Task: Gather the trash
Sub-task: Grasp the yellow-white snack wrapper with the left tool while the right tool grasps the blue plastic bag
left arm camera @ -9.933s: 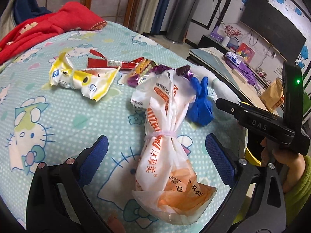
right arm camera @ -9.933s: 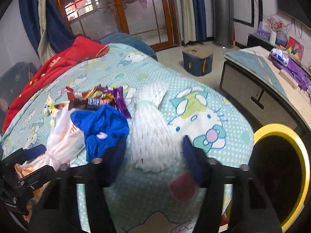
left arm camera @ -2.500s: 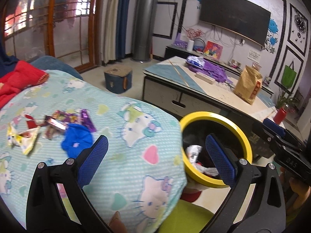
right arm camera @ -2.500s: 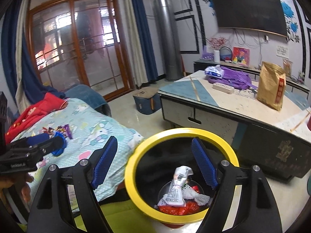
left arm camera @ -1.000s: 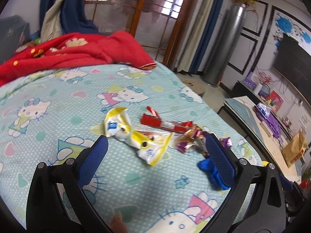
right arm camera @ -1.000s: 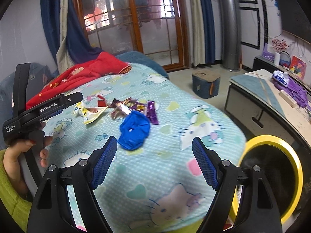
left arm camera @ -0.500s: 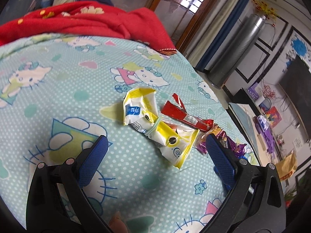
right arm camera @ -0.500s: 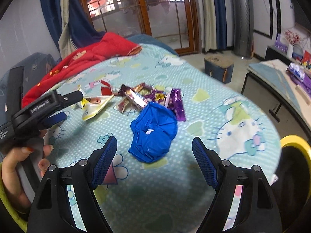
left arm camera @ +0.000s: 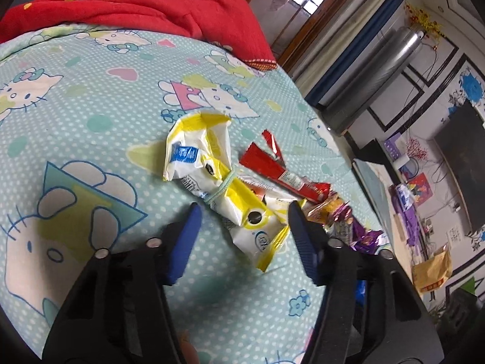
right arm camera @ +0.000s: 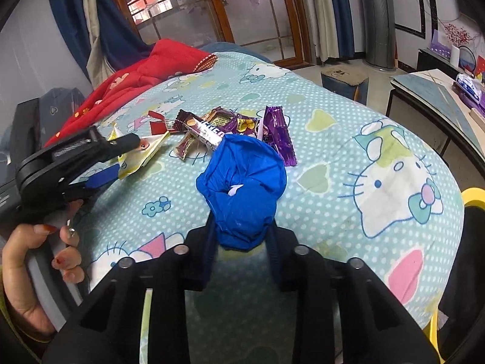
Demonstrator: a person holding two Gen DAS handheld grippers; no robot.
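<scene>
A yellow-and-white wrapper (left arm camera: 224, 188), tied with a rubber band, lies on the Hello Kitty bedspread (left arm camera: 75, 115). My left gripper (left arm camera: 244, 221) is open, its blue fingers on either side of the wrapper's near end. A red wrapper (left arm camera: 282, 173) and purple and gold wrappers (left arm camera: 342, 218) lie just beyond. In the right wrist view my right gripper (right arm camera: 241, 236) has its fingers pressed against the near end of a crumpled blue bag (right arm camera: 242, 188). Behind the bag lie the small wrappers (right arm camera: 230, 130). The left gripper's body (right arm camera: 69, 157) shows at the left.
A red blanket (left arm camera: 130, 9) lies at the bed's far end. The yellow-rimmed trash bin (right arm camera: 473, 197) stands at the bed's right edge. A low table (right arm camera: 439, 97) stands beyond it, and a small stool (right arm camera: 344, 83) on the floor.
Both grippers moved down onto the trash. The left fingers narrowed around the yellow-and-white wrapper. The right fingers closed from wide open onto the blue bag.
</scene>
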